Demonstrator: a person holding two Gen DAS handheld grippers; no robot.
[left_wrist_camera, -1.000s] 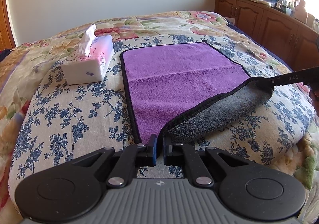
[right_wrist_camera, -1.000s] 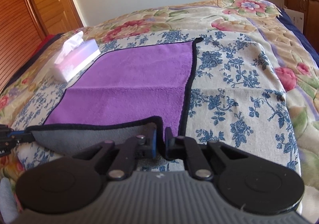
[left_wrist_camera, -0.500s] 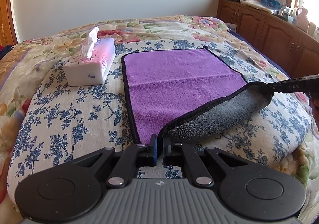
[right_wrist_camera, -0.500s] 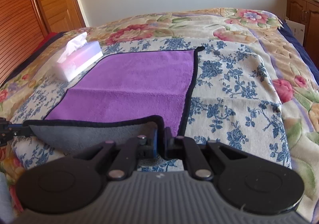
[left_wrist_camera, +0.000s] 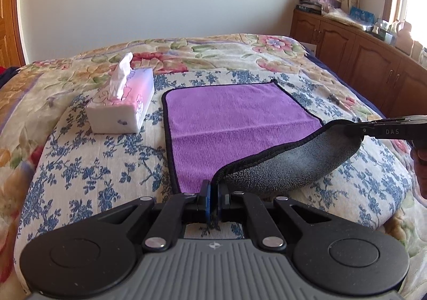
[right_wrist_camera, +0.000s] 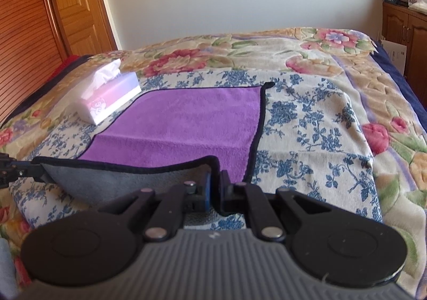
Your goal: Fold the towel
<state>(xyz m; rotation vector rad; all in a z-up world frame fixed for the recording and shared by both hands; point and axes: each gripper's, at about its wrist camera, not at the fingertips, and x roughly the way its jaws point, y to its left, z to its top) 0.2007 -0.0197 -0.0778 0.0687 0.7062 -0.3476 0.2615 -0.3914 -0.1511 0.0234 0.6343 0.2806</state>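
Low at frame bottom, the left claw and right claw each pinch a near corner of the purple microfibre towel with grey underside, lifted off the floral-quilted bed. Only the right view shows the louvred wooden door; the white tissue box sits centre left.

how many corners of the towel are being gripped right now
2. The left gripper pinches the near left corner of the purple towel; the right gripper pinches the near right one. The two far corners lie free on the bed.
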